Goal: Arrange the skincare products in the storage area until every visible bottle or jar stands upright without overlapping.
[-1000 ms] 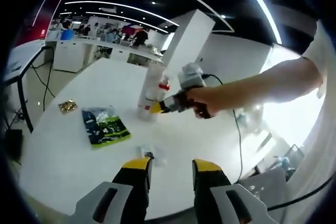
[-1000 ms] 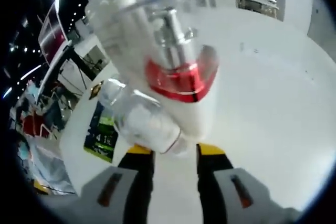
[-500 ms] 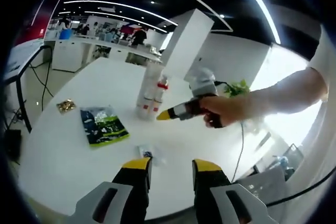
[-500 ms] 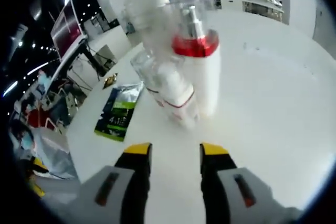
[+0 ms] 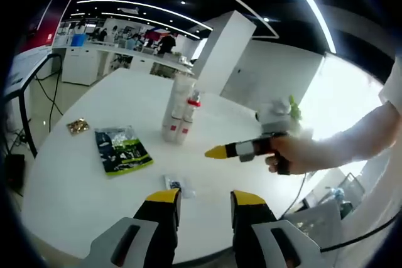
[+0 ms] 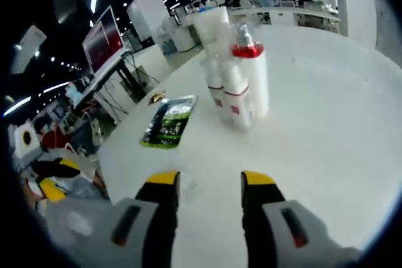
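Both grippers, left gripper [image 5: 201, 200] and right gripper [image 6: 210, 181], spread, empty; tight cluster of white red-banded bottles [image 6: 237, 83] upright on white worktop [image 6: 326, 123]; a careless approach may topple neighbours

1. White bottles [image 6: 242, 86] with red bands, one red-collared;
2. dark green sachet [image 6: 166, 125] with white and bright green print;
3. white table [image 6: 326, 123];
4. yellow-tipped black jaws on right gripper [image 6: 211, 183].

The white table [image 6: 326, 123] looks smooth and slightly glossy. At its twelve o'clock, the pump bottle [image 6: 250, 80] is glossy white plastic with a shiny red collar and clear cap. The dark sachet [image 5: 122, 150] has a shiny, crinkled foil-like finish.
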